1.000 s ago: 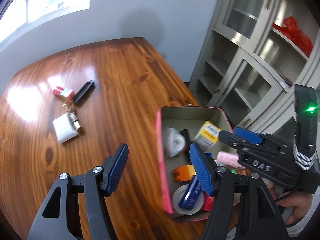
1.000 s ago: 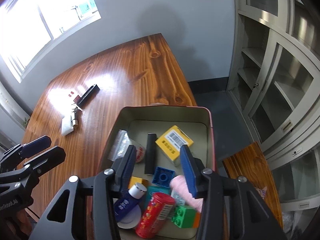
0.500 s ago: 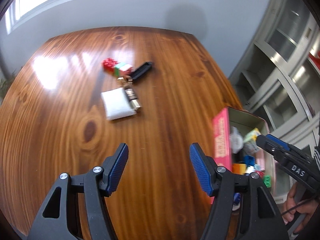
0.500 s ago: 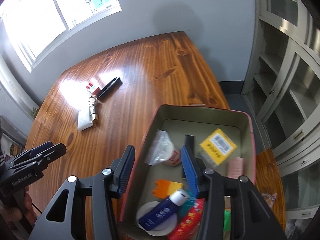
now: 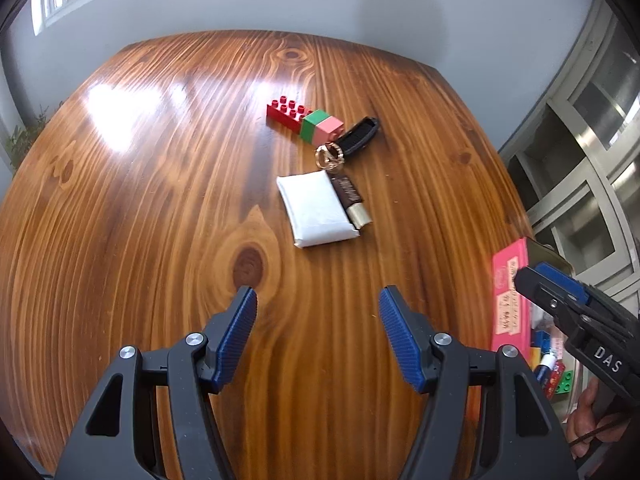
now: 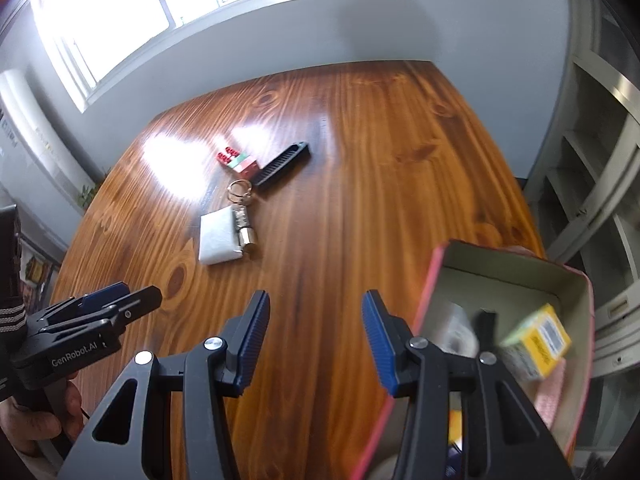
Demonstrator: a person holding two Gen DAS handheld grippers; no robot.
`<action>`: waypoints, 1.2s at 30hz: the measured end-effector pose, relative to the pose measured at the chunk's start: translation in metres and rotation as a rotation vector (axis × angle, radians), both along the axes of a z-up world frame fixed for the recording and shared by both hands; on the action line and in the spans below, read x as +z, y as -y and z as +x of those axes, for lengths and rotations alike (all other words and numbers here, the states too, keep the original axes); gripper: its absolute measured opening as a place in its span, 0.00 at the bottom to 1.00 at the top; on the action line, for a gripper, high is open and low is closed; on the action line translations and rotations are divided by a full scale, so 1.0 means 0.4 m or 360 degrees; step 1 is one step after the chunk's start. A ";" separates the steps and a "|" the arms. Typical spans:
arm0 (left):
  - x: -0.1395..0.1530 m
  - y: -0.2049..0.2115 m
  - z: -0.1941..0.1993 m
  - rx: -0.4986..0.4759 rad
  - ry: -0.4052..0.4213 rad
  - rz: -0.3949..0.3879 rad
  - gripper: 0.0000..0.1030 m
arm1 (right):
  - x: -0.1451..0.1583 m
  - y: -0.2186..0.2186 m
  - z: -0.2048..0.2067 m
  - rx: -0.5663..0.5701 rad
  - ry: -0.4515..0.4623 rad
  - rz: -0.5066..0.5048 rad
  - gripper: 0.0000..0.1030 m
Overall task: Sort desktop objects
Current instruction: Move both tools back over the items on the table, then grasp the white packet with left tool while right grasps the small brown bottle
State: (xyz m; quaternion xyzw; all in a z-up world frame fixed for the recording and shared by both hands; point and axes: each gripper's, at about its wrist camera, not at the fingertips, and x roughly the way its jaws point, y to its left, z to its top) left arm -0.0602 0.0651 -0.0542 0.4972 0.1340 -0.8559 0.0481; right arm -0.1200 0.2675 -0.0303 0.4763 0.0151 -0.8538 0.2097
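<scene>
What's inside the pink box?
In the right wrist view the pink box holds a yellow carton, a black stick, something clear and something pink. The right gripper covers its near end, and the picture is blurry.

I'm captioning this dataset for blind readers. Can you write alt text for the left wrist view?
Open, empty left tongs with blue pads hover over a glossy wooden table holding a white packet, a keyring, a black ribbed case and red, green and pink toy bricks. A pink-sided box and the right tongs sit at the right edge.
</scene>
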 end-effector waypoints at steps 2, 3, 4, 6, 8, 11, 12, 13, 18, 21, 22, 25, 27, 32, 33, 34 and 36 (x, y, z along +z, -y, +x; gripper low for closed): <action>-0.013 0.013 -0.015 -0.0005 0.0021 0.0005 0.65 | -0.014 0.032 -0.019 0.0024 0.0014 0.0013 0.51; -0.020 0.020 -0.024 -0.0009 0.0035 0.0009 0.65 | -0.022 0.050 -0.030 0.0035 0.0018 0.0029 0.51; -0.025 0.028 -0.032 -0.0012 0.0045 0.0013 0.65 | -0.027 0.063 -0.038 0.0042 0.0023 0.0039 0.51; -0.038 0.042 -0.047 -0.0017 0.0064 0.0019 0.65 | -0.043 0.097 -0.059 0.0076 0.0031 0.0049 0.51; -0.049 0.055 -0.060 -0.0019 0.0082 0.0024 0.65 | -0.063 0.133 -0.084 0.0104 0.0035 0.0080 0.51; -0.066 0.080 -0.077 -0.0015 0.0109 0.0033 0.65 | -0.093 0.186 -0.118 0.0142 0.0052 0.0111 0.51; -0.073 0.087 -0.082 -0.0012 0.0120 0.0031 0.65 | -0.101 0.197 -0.127 0.0152 0.0059 0.0108 0.51; -0.078 0.091 -0.086 -0.0009 0.0127 0.0025 0.65 | -0.109 0.211 -0.136 0.0163 0.0065 0.0110 0.51; -0.102 0.113 -0.099 -0.0013 0.0157 0.0020 0.65 | -0.144 0.275 -0.180 0.0212 0.0080 0.0136 0.51; -0.109 0.130 -0.107 -0.0008 0.0160 0.0026 0.65 | -0.161 0.302 -0.199 0.0239 0.0086 0.0153 0.47; -0.111 0.135 -0.110 -0.0007 0.0160 0.0028 0.65 | -0.166 0.309 -0.204 0.0244 0.0087 0.0158 0.46; -0.118 0.145 -0.120 0.0001 0.0164 0.0035 0.65 | -0.182 0.323 -0.222 0.0257 0.0097 0.0182 0.42; -0.122 0.150 -0.125 0.0007 0.0168 0.0041 0.65 | -0.194 0.329 -0.232 0.0260 0.0108 0.0202 0.37; -0.129 0.151 -0.140 0.0004 0.0170 0.0050 0.65 | -0.213 0.330 -0.243 0.0276 0.0112 0.0237 0.26; -0.130 0.150 -0.145 0.0000 0.0172 0.0054 0.65 | -0.213 0.330 -0.244 0.0284 0.0108 0.0240 0.22; -0.131 0.147 -0.150 -0.0005 0.0176 0.0056 0.65 | -0.213 0.327 -0.245 0.0285 0.0111 0.0237 0.22; -0.128 0.140 -0.162 -0.0017 0.0172 0.0058 0.65 | -0.211 0.314 -0.247 0.0268 0.0125 0.0216 0.22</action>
